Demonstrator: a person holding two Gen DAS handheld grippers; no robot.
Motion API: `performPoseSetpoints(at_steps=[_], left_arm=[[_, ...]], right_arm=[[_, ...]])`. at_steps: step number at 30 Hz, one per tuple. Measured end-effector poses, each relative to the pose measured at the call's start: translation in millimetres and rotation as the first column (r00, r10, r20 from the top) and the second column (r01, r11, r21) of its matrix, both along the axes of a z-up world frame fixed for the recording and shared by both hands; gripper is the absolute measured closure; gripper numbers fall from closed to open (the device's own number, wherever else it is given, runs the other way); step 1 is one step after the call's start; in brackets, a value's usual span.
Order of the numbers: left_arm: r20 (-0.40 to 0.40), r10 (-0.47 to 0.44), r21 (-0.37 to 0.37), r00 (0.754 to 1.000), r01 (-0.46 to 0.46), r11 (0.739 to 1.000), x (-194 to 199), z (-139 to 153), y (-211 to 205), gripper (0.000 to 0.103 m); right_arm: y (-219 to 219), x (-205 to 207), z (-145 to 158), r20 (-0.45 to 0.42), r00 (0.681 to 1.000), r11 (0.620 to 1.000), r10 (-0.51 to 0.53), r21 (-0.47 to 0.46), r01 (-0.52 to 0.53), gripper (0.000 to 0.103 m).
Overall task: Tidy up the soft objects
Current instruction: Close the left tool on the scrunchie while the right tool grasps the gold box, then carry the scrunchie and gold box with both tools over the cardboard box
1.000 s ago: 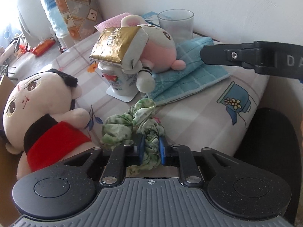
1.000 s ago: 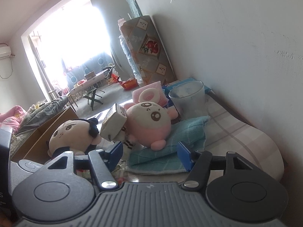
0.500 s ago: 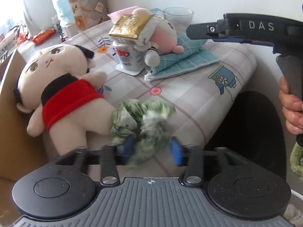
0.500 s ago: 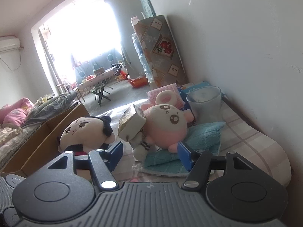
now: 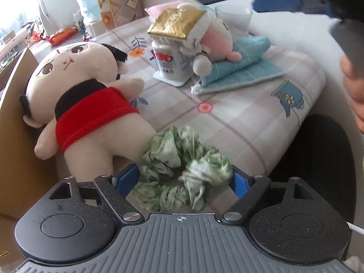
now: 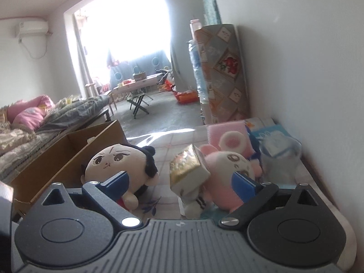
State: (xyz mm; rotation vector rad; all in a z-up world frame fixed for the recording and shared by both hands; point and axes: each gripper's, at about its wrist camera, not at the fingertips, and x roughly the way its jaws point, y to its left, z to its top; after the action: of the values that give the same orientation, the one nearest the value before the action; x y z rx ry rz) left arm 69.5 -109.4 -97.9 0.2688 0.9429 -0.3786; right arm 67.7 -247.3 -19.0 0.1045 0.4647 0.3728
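Left wrist view: our left tool [image 5: 185,178] is spread wide, green scrunchie [image 5: 182,170] lying loose between the fingers at the near edge of the tabletop [image 5: 238,118], touching the leg of the red-shirt doll [image 5: 86,104]. Right wrist view: our right tool [image 6: 182,183] is also wide and holds nothing, hovering above the tabletop with the pink plush [image 6: 227,166] and gold-lidded cup [image 6: 188,175] ahead; cardboard box [image 6: 68,157] on the left.

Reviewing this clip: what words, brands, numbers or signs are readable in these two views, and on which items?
No text can be read in either view.
Gold packet: dark print on its top, too blurred to read.
White cup under it: red picture and small lines of print, illegible.
Blue pack by the wall: pale marks, too small to make out.
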Motion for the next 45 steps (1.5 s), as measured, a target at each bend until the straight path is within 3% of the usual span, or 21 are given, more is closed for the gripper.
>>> performPoseSetpoints(at_steps=[3, 9, 15, 20, 23, 25, 38, 45], left_arm=[[0.001, 0.002, -0.009, 1.000, -0.002, 1.000, 3, 0, 2, 0.019], [-0.024, 0.013, -0.052, 1.000, -0.014, 0.999, 6, 0, 11, 0.031], [-0.023, 0.026, -0.063, 0.999, -0.028, 0.998, 9, 3, 16, 0.049], [-0.017, 0.023, -0.061, 1.000, -0.024, 0.998, 9, 4, 17, 0.061], [-0.015, 0.022, -0.063, 1.000, -0.023, 0.998, 9, 4, 19, 0.068], [-0.011, 0.025, -0.070, 1.000, -0.026, 0.997, 10, 5, 21, 0.071], [0.051, 0.006, -0.089, 0.999, -0.002, 0.996, -4, 17, 24, 0.079], [0.111, 0.032, -0.117, 0.993, -0.019, 0.993, -26, 41, 32, 0.079]], right_arm=[[16, 15, 4, 0.020, 0.999, 0.996, 0.044, -0.077, -0.042, 0.004], [36, 49, 1, 0.026, 0.993, 0.972, 0.114, -0.211, -0.106, 0.006], [51, 72, -13, -0.030, 0.986, 0.937, 0.166, -0.307, -0.167, 0.021], [53, 80, -23, -0.092, 0.986, 0.923, 0.137, -0.349, -0.161, 0.036], [49, 76, -21, -0.083, 0.989, 0.928, 0.125, -0.342, -0.146, 0.046], [46, 76, -19, -0.088, 0.988, 0.936, 0.123, -0.320, -0.145, 0.047], [14, 30, 16, 0.013, 0.999, 0.982, 0.048, -0.186, -0.045, 0.048], [11, -12, 46, 0.083, 0.994, 0.990, 0.072, -0.128, -0.061, 0.048]])
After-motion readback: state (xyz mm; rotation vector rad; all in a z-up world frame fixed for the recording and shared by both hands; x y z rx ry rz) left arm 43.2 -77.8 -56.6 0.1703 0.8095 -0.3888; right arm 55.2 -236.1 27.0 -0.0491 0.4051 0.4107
